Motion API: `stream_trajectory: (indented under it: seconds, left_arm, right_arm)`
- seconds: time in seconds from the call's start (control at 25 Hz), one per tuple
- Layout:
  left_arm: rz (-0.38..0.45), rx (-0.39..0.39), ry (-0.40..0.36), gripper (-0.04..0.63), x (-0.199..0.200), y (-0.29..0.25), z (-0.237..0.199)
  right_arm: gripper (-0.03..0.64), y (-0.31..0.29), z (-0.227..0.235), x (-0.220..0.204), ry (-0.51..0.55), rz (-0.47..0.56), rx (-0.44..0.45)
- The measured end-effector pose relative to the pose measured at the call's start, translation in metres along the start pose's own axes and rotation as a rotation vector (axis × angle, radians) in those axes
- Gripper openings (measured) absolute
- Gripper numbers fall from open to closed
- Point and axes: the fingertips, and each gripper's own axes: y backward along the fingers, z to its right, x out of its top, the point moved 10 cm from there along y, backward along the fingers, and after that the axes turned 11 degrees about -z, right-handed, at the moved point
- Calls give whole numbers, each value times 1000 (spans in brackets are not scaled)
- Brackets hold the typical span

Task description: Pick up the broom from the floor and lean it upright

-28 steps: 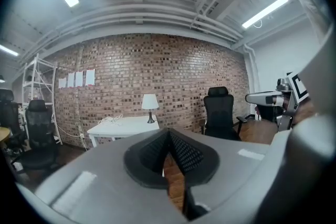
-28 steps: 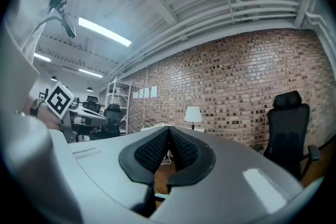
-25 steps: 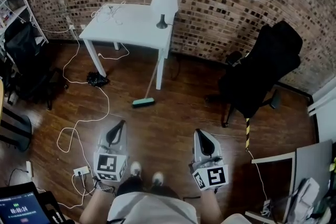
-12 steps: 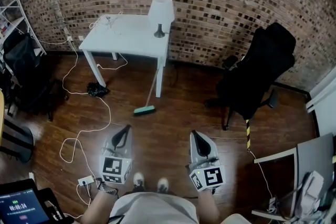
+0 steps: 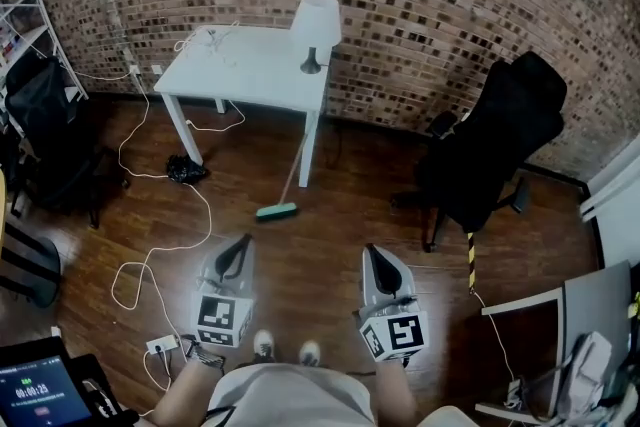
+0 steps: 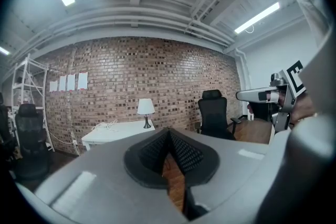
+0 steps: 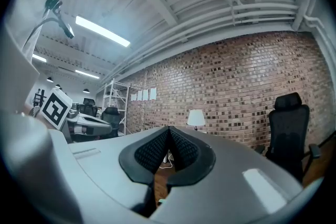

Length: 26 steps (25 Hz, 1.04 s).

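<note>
The broom leans against the white table (image 5: 250, 65): its green head (image 5: 276, 211) rests on the wood floor and its thin handle (image 5: 294, 160) slants up to the table's front right leg. Both grippers hang low in front of the person, well short of the broom. My left gripper (image 5: 240, 241) is shut with nothing in it, its pads meeting at the tip (image 6: 169, 131). My right gripper (image 5: 371, 253) is likewise shut and holds nothing (image 7: 169, 128). Both point level toward the brick wall.
A white lamp (image 5: 315, 25) and a coil of cable stand on the table. A black office chair (image 5: 490, 155) is at the right, another dark chair (image 5: 40, 115) at the left. White cables (image 5: 150, 245) and a power strip (image 5: 163, 347) lie on the floor beside my left gripper.
The head view has shifted slightly, so the broom sits a little lower in the picture. Both grippers stay shut and keep their places in front of the person; the broom still leans on the table.
</note>
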Motion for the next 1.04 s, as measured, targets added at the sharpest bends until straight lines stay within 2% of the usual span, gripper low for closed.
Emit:
stream_trajectory:
  seconds: [1.04]
  left_arm:
    - [-15,-9,-15,2,5,-11,4]
  right_arm:
    - [11,-6,6,-4,-6,-39,-7]
